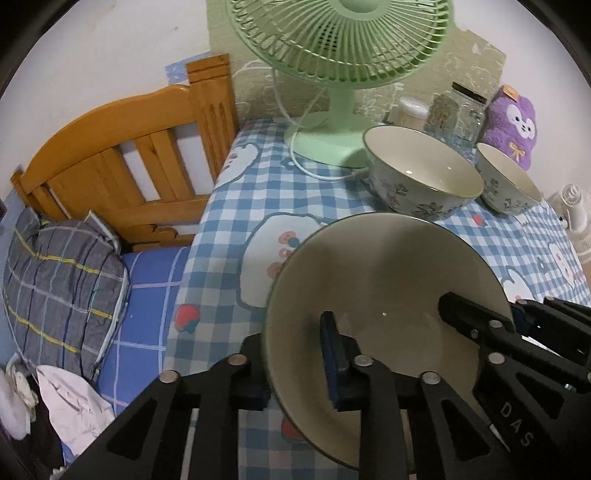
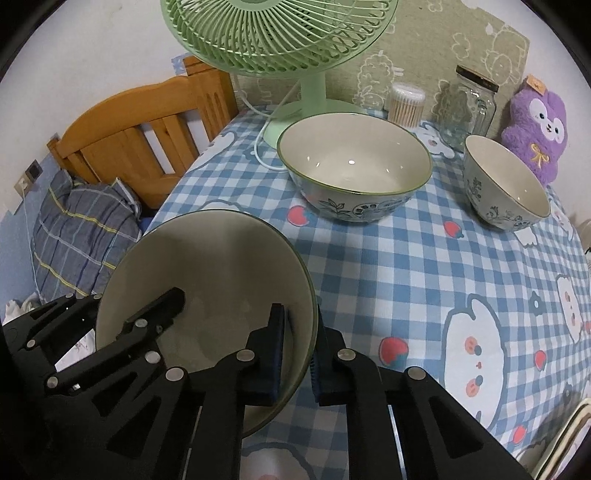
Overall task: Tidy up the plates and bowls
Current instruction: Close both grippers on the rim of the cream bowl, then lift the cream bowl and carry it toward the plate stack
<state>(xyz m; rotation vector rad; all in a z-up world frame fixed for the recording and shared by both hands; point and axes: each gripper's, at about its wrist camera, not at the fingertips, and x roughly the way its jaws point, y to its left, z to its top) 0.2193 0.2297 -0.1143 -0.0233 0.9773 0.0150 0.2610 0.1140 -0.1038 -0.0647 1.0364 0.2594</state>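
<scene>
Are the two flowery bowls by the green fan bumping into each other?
Apart. The right wrist view shows checked tablecloth between the big bowl and the small bowl. In the left wrist view they overlap.

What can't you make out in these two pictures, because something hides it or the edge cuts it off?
- Near bowl: outside pattern and base, hidden by its wall, left gripper and right gripper, both views.
- Green fan: top, cut off by the edge, both views.
- Glass jar: contents unclear through the glass.
- White object: cut off, right wrist view.
</scene>
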